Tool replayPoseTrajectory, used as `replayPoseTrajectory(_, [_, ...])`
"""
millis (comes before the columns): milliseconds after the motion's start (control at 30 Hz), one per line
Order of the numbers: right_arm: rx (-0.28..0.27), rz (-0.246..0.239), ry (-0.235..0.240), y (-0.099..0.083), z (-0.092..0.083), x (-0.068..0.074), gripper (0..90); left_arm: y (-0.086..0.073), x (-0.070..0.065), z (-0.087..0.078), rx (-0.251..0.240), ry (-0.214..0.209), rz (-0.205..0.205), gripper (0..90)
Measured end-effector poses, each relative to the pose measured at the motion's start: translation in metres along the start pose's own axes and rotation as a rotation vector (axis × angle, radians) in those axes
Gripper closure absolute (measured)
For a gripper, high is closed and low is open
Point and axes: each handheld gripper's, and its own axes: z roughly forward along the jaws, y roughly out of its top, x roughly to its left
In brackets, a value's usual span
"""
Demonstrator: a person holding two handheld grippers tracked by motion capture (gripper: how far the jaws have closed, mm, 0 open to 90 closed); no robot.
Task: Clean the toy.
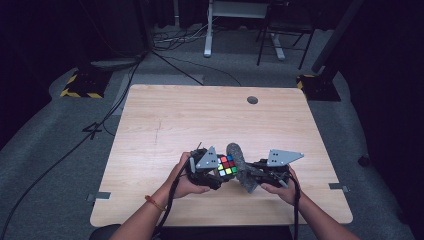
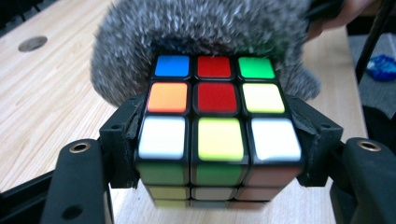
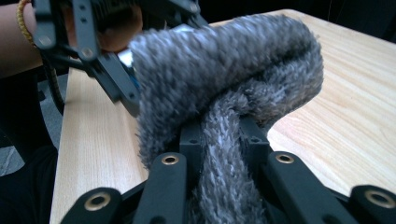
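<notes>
While the left gripper [image 1: 216, 172] clamps its fingers [image 2: 122, 140] on the sides of a colour cube [image 2: 217, 128], the right gripper [image 1: 260, 172] has its fingers [image 3: 189, 140] pinched shut on a grey fuzzy cloth [image 3: 233, 79]. Both are held just above the counter [image 1: 200, 120] near the middle of its near edge. The cloth drapes against the cube's far side, so the step in hand appears to be wiping the cube. The next move likely calls for drawing the cloth across a face while the cube is held steady. Both forearms enter over the near edge, hands angled inward toward each other.
</notes>
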Motion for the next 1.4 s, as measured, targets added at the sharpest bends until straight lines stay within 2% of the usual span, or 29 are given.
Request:
replayPoseTrajectory(67, [0.001,-0.019,-0.012,0.002,0.000,0.001,76.4,0.000,-0.001,0.004,0.025,0.006,0.009,32.2])
replayPoseTrajectory(267, [-0.002,-0.028,-0.016,0.003,-0.001,0.001,76.3,0.001,-0.003,0.008,0.064,0.017,0.029,32.6])
replayPoseTrajectory(400, [-0.004,-0.031,-0.020,0.003,-0.001,0.000,76.3,0.002,-0.002,0.004,0.031,0.025,0.030,33.0])
replayPoseTrajectory(500, [0.026,-0.037,-0.025,0.002,-0.001,-0.002,76.2,0.005,0.000,-0.002,0.002,0.033,0.028,33.2])
replayPoseTrajectory(600, [0.102,-0.056,-0.032,-0.003,0.006,-0.002,76.2,0.007,0.001,-0.009,-0.033,0.045,0.022,33.2])
replayPoseTrajectory(667, [0.146,-0.057,-0.018,-0.007,0.011,-0.001,76.1,0.007,0.002,-0.013,-0.051,0.046,0.019,33.2])
replayPoseTrajectory(733, [0.156,-0.059,-0.020,-0.007,0.013,-0.001,76.1,0.006,0.003,-0.015,-0.060,0.040,0.019,33.2])
replayPoseTrajectory(833, [0.123,-0.050,-0.011,-0.004,0.010,0.000,76.1,0.005,0.002,-0.015,-0.064,0.025,0.017,33.1])
replayPoseTrajectory(867, [0.094,-0.039,-0.002,-0.003,0.008,0.000,76.1,0.005,0.002,-0.014,-0.062,0.021,0.021,33.1])
replayPoseTrajectory(1000, [0.007,-0.030,0.013,0.004,-0.001,0.001,76.2,0.003,-0.004,-0.002,0.015,0.031,0.071,32.9])
replayPoseTrajectory(1067, [0.001,-0.045,0.008,0.007,-0.004,0.002,76.2,0.004,-0.006,0.002,0.033,0.040,0.083,32.9])
replayPoseTrajectory(1200, [-0.013,-0.038,0.009,0.007,-0.005,0.002,76.3,0.004,-0.007,0.005,0.038,0.034,0.078,32.8])
replayPoseTrajectory(1400, [-0.032,-0.070,0.026,0.013,-0.003,0.009,76.3,0.002,-0.011,0.015,0.096,0.041,0.105,32.9])
